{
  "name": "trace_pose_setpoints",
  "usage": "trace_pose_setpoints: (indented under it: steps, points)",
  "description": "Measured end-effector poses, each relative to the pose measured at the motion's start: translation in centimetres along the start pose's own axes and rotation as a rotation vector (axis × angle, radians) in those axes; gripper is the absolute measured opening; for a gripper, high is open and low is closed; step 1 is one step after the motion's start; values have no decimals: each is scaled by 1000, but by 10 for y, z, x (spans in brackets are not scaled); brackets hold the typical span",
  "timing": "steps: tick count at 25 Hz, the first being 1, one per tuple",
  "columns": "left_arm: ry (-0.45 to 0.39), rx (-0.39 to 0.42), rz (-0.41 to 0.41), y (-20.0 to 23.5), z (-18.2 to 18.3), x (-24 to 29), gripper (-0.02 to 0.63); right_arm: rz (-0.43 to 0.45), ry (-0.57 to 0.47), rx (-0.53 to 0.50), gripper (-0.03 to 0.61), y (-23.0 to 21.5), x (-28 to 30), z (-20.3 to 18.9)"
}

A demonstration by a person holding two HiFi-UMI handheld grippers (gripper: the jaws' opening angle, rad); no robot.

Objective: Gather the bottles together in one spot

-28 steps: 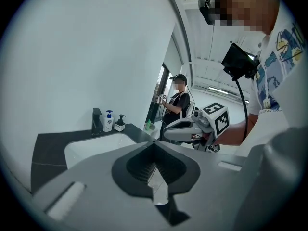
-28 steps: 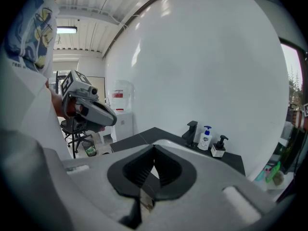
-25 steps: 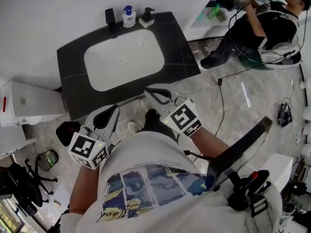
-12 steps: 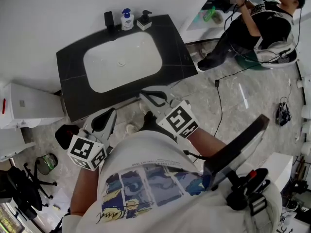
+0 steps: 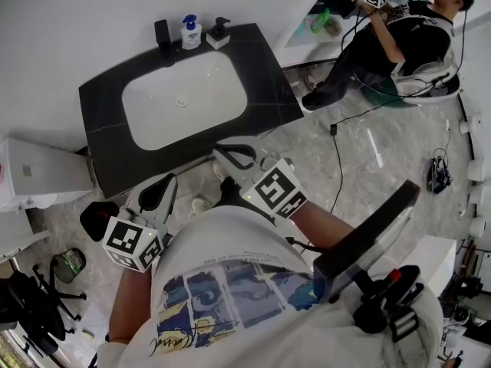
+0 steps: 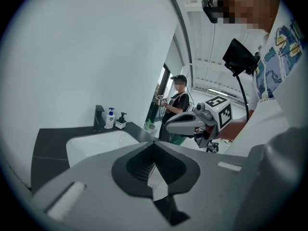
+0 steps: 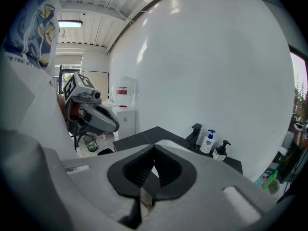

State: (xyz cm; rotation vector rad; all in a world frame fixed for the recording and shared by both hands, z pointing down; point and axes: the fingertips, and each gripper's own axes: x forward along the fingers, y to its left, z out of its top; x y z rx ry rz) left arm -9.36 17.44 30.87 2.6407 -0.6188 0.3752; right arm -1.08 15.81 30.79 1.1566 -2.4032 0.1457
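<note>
L gripper point(image 6: 153, 163) & R gripper point(image 7: 153, 163): both closed, empty, well off counter point(image 5: 268, 67) | white pump bottle point(image 5: 191, 33), black pump bottle point(image 5: 218, 33): prob. light, rigid, slick | grab mid-body, not pump

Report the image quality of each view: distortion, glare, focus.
Head view: evenly lit, sharp, counter edges slightly bowed. Left gripper view: heavy fisheye, dark corners, left gripper close and soft. Right gripper view: same fisheye, glare streaks on the wall, bottles tiny.
</note>
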Motion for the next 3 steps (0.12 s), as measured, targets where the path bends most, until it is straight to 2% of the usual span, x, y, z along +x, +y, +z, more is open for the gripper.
trace_pose_setpoints:
  steps: [3]
  points:
    - [10, -6, -3, 1, -6, 0, 1, 2, 8, 12, 0, 2, 1, -5]
